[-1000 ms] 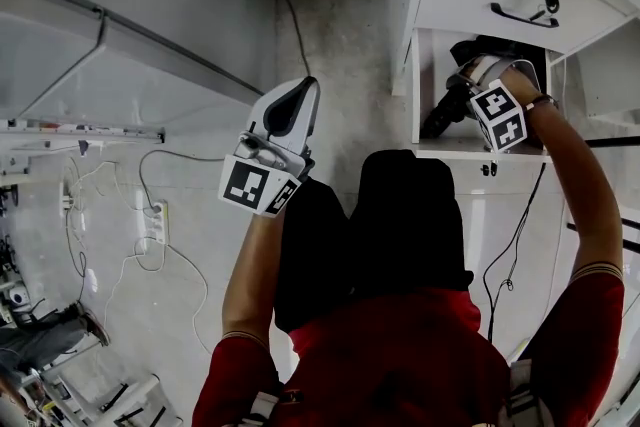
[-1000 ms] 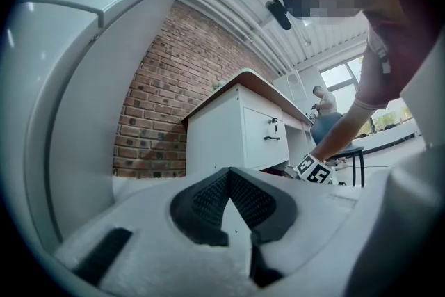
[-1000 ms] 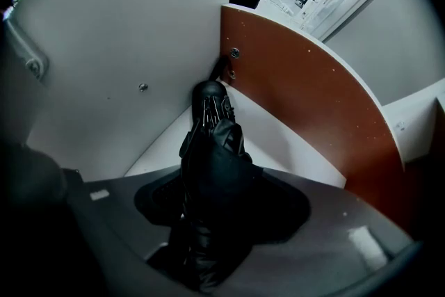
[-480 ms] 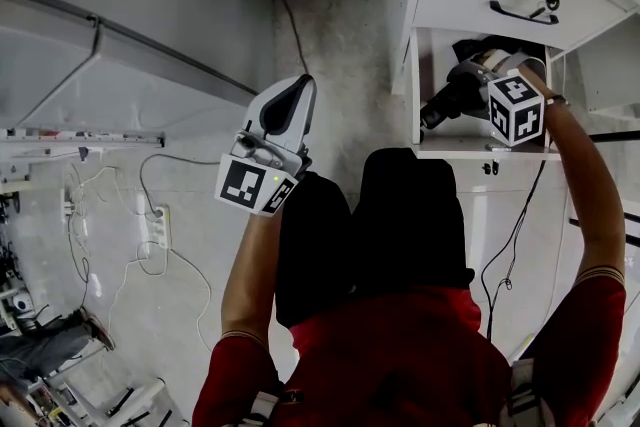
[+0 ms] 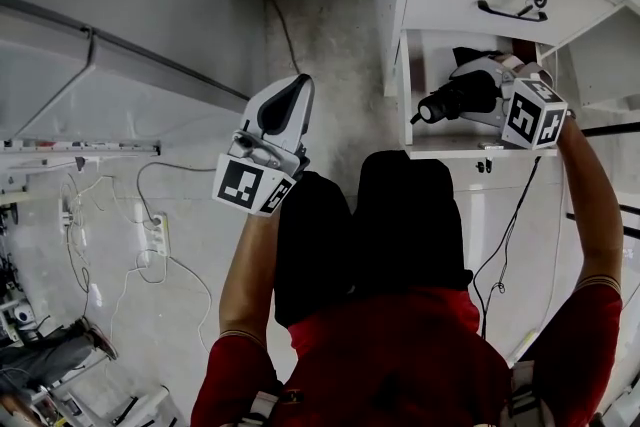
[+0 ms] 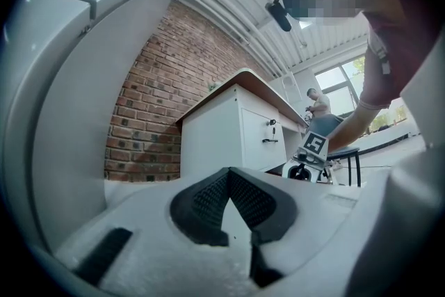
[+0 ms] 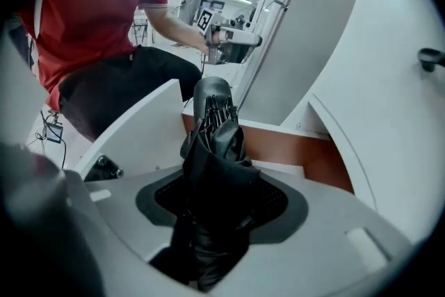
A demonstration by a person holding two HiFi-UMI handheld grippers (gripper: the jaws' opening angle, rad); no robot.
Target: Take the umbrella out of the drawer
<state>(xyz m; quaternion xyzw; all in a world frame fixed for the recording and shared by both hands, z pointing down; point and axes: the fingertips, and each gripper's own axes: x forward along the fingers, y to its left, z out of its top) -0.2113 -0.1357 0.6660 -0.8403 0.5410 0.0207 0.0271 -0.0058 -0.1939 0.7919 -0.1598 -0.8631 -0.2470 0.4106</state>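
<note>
My right gripper point(image 5: 472, 95) is shut on a black folded umbrella point(image 5: 450, 101), and its jaws have just been closing on it. It holds the umbrella above the open white drawer point(image 5: 412, 105), with one end sticking out to the left. In the right gripper view the umbrella point(image 7: 215, 142) rises from between the pads point(image 7: 278, 202), over the drawer's brown floor point(image 7: 306, 153). My left gripper point(image 5: 292, 95) hangs shut and empty over the floor, left of the knees. Its pads point(image 6: 261, 202) meet at the tip. Far off in that view, the right gripper's marker cube point(image 6: 314, 145) shows.
A shut drawer with a dark handle point(image 5: 510, 3) sits above the open one in the white cabinet point(image 6: 229, 129). Cables and a power strip point(image 5: 156, 223) lie on the floor at left. The person's black-trousered knees point(image 5: 370, 235) are close to the drawer front. A brick wall point(image 6: 149, 115) stands behind the cabinet.
The right gripper has lifted the umbrella up out of the drawer and rolled, so the umbrella's end now points left. The left gripper has stayed in place.
</note>
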